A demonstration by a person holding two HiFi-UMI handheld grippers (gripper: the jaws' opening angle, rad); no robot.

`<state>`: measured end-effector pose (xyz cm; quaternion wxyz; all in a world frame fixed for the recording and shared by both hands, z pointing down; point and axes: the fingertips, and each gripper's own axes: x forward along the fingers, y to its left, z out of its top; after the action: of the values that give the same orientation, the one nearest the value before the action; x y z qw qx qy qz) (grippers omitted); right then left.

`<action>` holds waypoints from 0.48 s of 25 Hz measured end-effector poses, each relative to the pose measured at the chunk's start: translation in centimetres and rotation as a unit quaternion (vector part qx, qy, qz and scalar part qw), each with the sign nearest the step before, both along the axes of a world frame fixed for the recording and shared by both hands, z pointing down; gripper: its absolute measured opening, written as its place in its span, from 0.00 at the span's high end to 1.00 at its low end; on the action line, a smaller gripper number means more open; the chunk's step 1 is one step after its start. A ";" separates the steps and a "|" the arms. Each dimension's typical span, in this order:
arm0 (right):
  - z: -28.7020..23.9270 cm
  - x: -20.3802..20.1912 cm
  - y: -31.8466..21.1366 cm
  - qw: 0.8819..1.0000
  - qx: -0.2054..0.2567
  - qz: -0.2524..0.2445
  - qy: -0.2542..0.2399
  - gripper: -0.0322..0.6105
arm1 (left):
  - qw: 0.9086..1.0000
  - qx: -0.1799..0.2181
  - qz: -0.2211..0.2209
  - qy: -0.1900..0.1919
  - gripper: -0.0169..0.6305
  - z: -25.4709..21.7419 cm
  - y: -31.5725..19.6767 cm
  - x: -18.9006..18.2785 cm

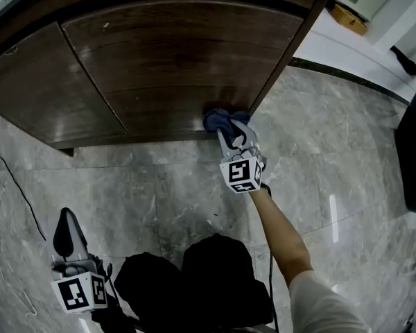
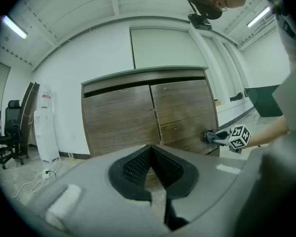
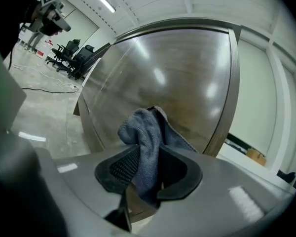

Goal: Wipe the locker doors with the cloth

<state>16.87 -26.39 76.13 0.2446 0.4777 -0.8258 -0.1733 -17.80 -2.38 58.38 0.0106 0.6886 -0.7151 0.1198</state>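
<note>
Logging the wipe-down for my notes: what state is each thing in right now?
Left locker door: closed.
Right locker door: closed.
Cloth: bunched, against the right door's lower corner.
Right gripper: shut on the cloth.
Left gripper: shut, empty.

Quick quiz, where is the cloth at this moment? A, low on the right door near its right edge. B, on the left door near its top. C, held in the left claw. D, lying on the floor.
A: the right claw is closed on the blue cloth and holds it against the right door, at that door's lower right corner.
</note>
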 end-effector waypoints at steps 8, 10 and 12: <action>6.6 -0.6 0.0 0.998 -0.062 0.007 0.016 0.77 | 1.000 -0.013 -0.006 -0.006 0.97 0.5 0.4 0.0; 5.7 -0.9 0.0 0.998 -0.055 0.000 0.021 0.77 | 1.000 -0.012 -0.007 -0.007 0.97 0.5 0.4 0.0; 3.7 -1.4 0.0 0.999 -0.036 -0.010 0.025 0.77 | 1.000 -0.011 -0.006 -0.006 0.97 0.4 0.4 0.0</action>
<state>15.51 -26.37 79.83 0.2809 0.4557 -0.8298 -0.1578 -17.77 -2.02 58.82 0.0145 0.6833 -0.7180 0.1318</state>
